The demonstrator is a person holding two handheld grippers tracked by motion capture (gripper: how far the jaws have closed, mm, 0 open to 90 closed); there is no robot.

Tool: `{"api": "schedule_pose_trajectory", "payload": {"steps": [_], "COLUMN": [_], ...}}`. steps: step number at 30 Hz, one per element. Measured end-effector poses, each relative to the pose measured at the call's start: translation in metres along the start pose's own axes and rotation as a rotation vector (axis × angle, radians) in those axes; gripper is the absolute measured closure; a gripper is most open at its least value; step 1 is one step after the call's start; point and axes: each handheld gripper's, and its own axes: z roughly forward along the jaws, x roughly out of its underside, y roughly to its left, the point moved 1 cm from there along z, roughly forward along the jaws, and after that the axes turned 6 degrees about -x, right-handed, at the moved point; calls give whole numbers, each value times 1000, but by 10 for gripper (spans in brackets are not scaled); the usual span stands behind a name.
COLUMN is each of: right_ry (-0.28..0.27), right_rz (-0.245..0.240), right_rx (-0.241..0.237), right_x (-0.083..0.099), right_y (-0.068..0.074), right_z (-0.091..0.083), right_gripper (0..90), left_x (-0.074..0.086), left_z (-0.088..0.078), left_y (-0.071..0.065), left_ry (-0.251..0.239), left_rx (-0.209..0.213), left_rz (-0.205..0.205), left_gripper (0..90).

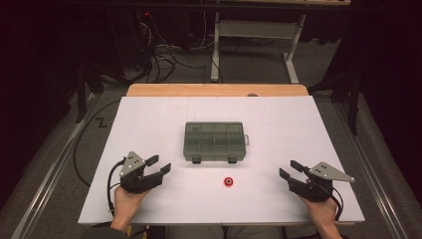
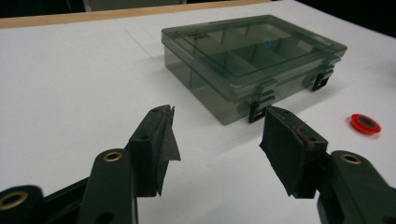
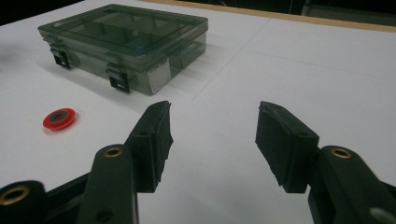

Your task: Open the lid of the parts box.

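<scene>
Red ring, small and flat, lies on the white table between your two grippers, just in front of the closed grey organizer box and apart from it. It looks like a light, stiff plastic piece with a dark centre, so I judge it will not bend, but it may slide on the smooth sheet when you push it. Because it lies so low, you should take it by the outer rim, one pad on each side, with the jaws coming down almost to the table.

Your left gripper rests at the left side with the jaws wide apart and nothing between them; your right gripper at the right side is the same, wide and empty. Both point inward toward the middle of the table.

The high view gives you the whole layout: the ring sits a little to the right of the box's middle, nearer to you than the two front latches. The left gripper view shows the box from its latch corner and the ring far at the right edge. The right gripper view shows the ring at its left and a pale label on the short end of the box, which the other views do not give. Inside, the box shows divided compartments through its lid.
</scene>
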Motion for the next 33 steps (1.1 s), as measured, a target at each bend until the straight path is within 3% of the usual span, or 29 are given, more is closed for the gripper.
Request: {"api": "schedule_pose_trajectory", "payload": {"steps": [33], "right_ry": [30], "right_rz": [2], "right_rx": [-31], "right_x": [-8], "right_y": [4], "right_z": [15], "right_gripper": [508], "left_x": [-9], "left_z": [10], "left_y": [-4], "left_ry": [24], "left_rx": [-10], "left_rz": [28], "left_gripper": [437]}}
